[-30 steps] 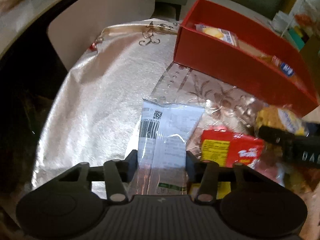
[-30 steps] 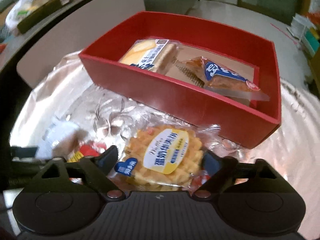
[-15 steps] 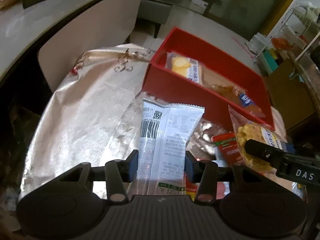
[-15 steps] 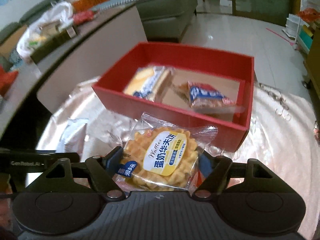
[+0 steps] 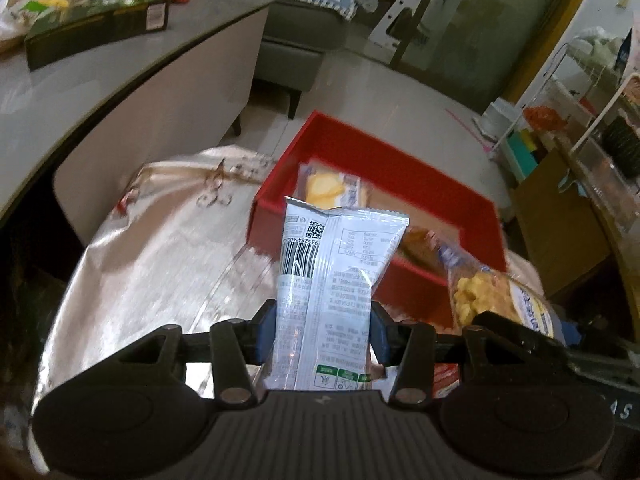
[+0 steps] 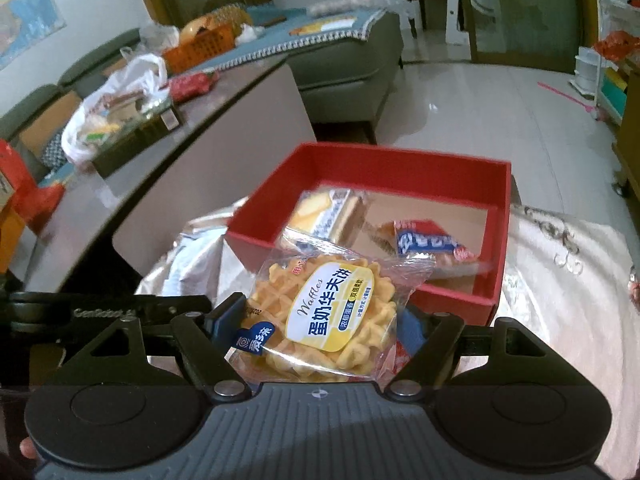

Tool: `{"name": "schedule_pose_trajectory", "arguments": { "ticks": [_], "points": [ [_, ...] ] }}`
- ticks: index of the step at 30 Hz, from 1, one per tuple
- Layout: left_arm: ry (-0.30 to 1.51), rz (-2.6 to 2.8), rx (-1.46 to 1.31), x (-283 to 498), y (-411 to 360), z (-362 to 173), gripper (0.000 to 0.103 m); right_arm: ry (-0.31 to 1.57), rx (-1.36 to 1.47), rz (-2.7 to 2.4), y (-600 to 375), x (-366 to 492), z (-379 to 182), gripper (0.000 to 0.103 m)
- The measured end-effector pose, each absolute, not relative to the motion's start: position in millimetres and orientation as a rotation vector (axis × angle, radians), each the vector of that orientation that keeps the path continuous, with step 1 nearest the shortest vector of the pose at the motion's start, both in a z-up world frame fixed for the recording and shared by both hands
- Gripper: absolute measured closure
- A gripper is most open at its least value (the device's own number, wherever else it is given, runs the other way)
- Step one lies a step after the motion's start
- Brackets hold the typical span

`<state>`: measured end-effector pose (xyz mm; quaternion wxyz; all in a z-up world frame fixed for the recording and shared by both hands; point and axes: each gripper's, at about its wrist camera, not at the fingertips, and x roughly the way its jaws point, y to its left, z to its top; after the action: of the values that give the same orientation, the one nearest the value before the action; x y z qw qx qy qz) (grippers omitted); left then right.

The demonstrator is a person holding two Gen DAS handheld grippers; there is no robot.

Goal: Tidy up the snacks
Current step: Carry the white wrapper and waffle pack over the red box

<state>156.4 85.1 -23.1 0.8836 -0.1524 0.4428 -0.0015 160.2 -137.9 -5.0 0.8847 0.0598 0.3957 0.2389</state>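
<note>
The left gripper (image 5: 323,330) is clamped on a white snack packet (image 5: 334,276), its blue pads pressing both sides of the lower half while the barcode end stands up above the fingers. The right gripper (image 6: 320,320) is clamped on a clear-wrapped waffle packet (image 6: 330,312), which tilts slightly with its yellow label facing the camera; in the left wrist view the same waffle packet (image 5: 496,300) shows at the right edge, just beside the white one. Both packets are held in the air in front of the near wall of the red box (image 6: 496,240), which sits on a shiny patterned tablecloth (image 6: 568,288). Inside the box lie a yellow cake packet (image 6: 328,212) toward the left and a blue-and-red wrapped snack (image 6: 428,244) toward the right, apart from each other on the brown floor of the box. Something red lies on the cloth beneath the grippers, possibly another packet, though it is too hidden to tell. Beyond the cloth stands a grey counter (image 6: 160,152) carrying a white plastic bag (image 6: 116,92) and a dark box (image 5: 96,32), with a grey sofa (image 6: 348,60) farther back.
</note>
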Motion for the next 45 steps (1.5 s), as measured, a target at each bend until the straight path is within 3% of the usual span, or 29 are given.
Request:
{"name": "schedule_pose_trajectory", "arguments": {
  "ticks": [17,45],
  "points": [
    [0.773,0.020,-0.155,166,51,-1,0.063,0.728,0.162,0.484,-153,157,15,0.022],
    [0.734,0.030,-0.110,197,30,0,0.062,0.699,0.200,0.449,-160,174,19,0.022]
  ]
}}
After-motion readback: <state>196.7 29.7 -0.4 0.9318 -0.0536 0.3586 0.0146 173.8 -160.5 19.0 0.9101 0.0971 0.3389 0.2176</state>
